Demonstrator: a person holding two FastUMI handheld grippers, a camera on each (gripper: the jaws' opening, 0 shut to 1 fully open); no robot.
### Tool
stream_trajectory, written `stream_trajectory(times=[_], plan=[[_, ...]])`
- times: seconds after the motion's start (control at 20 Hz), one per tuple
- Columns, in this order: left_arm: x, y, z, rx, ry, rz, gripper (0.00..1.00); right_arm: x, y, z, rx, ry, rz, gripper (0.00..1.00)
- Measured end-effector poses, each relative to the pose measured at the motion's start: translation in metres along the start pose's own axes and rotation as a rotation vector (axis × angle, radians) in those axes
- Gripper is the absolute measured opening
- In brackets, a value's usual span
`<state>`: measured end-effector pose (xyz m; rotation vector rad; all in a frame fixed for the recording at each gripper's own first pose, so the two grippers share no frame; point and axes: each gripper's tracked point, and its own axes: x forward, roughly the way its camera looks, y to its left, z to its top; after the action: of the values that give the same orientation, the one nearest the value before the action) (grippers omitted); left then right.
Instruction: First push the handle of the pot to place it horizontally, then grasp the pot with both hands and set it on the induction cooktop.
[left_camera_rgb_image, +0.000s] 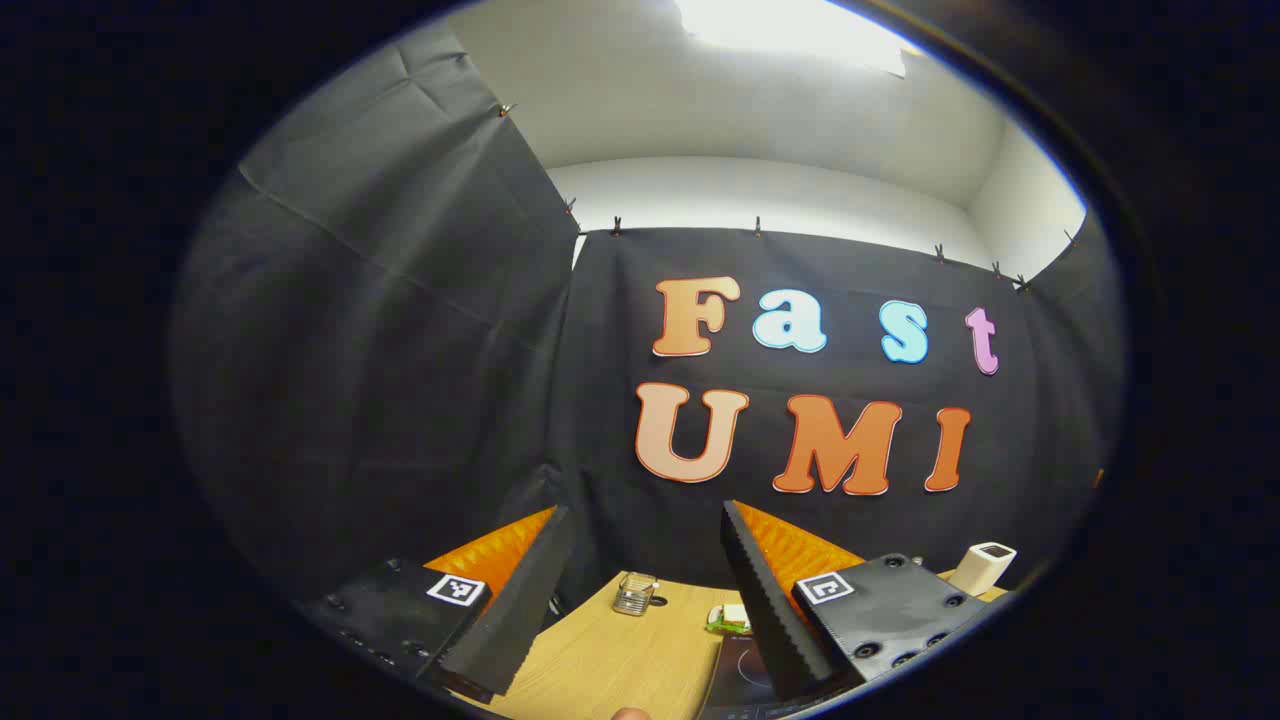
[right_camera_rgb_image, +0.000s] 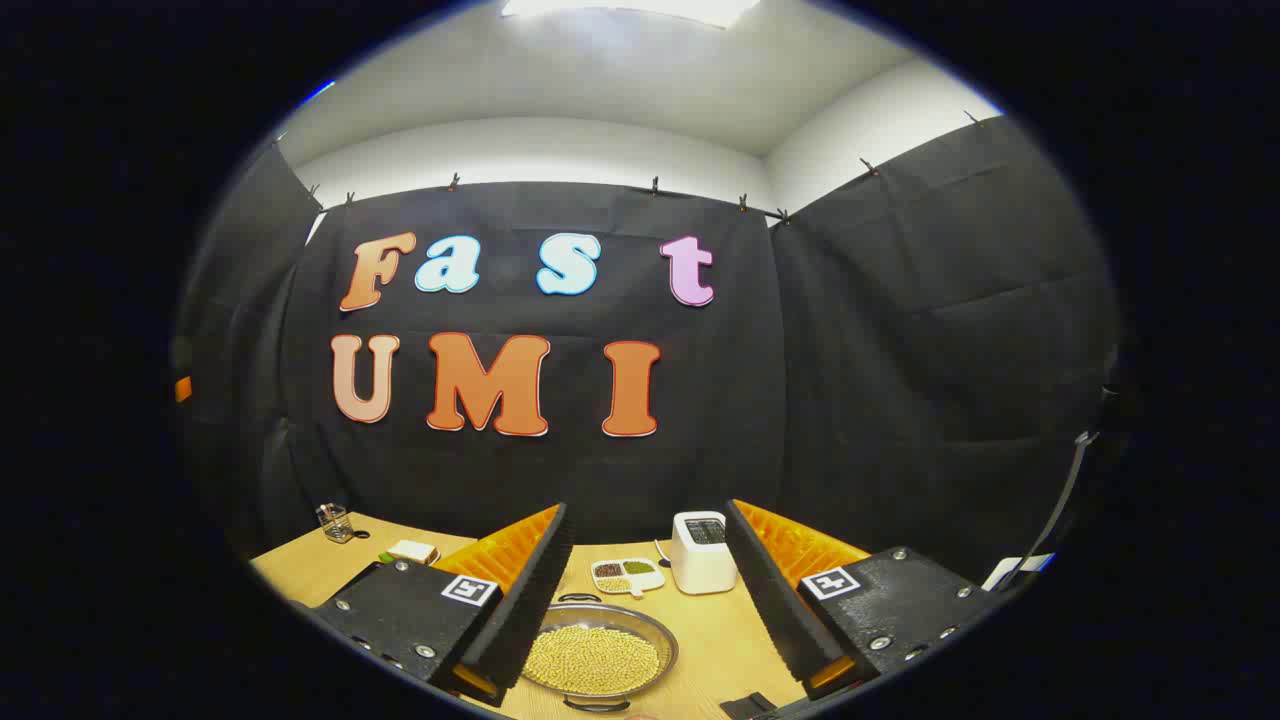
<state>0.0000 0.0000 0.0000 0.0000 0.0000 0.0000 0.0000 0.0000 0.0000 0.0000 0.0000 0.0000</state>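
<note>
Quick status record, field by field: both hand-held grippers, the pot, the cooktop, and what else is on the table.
left hand-held gripper: open, holding nothing
right hand-held gripper: open, holding nothing
pot: round metal pot of yellow beans on light wooden table, ungrasped
cooktop: black glass induction cooktop, bare
other items: white toaster, white divided dish of beans, small clear glass jar
</note>
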Motion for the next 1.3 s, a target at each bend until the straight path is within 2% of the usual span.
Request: stream_trajectory(times=[0.05, 0.3, 0.6, 0.7, 0.75, 0.8, 0.85, 1.0, 1.1, 1.15, 1.25, 1.3], plan=[[0.001, -0.007, 0.002, 0.006, -0.011, -0.007, 0.96, 0.001, -0.005, -0.001, -0.008, 0.006, -0.008, 0.95], [0.001, -0.034, 0.021, -0.014, -0.043, -0.057, 0.97, 0.003, -0.020, 0.001, -0.003, 0.038, -0.042, 0.95], [-0.002, -0.039, 0.027, 0.015, -0.048, -0.076, 0.98, -0.005, -0.026, 0.010, 0.014, 0.039, -0.054, 0.95], [-0.002, -0.038, 0.024, 0.022, -0.030, -0.075, 0.98, -0.009, -0.018, 0.014, 0.038, 0.042, -0.035, 0.95], [-0.002, -0.038, 0.021, 0.023, -0.020, -0.078, 0.98, -0.010, -0.014, 0.013, 0.046, 0.046, -0.022, 1.00], [-0.003, -0.038, 0.020, 0.022, -0.011, -0.080, 0.97, -0.012, -0.010, 0.012, 0.048, 0.049, -0.008, 1.00], [-0.003, -0.037, 0.019, 0.019, -0.005, -0.080, 0.98, -0.013, -0.007, 0.013, 0.045, 0.050, 0.004, 0.95], [-0.005, -0.032, 0.021, 0.021, -0.002, -0.071, 0.97, -0.017, 0.003, 0.017, 0.017, 0.041, 0.047, 0.93], [-0.007, -0.031, 0.021, 0.026, -0.004, -0.064, 0.97, -0.019, 0.008, 0.018, -0.002, 0.036, 0.059, 0.88], [-0.009, -0.032, 0.022, 0.026, -0.006, -0.065, 0.98, -0.019, 0.009, 0.019, -0.013, 0.030, 0.059, 0.90], [-0.012, -0.034, 0.023, 0.023, -0.005, -0.074, 0.97, -0.020, 0.009, 0.020, -0.039, 0.016, 0.052, 0.78], [-0.013, -0.035, 0.023, 0.024, -0.003, -0.076, 0.97, -0.021, 0.011, 0.019, -0.048, 0.016, 0.054, 0.75]])
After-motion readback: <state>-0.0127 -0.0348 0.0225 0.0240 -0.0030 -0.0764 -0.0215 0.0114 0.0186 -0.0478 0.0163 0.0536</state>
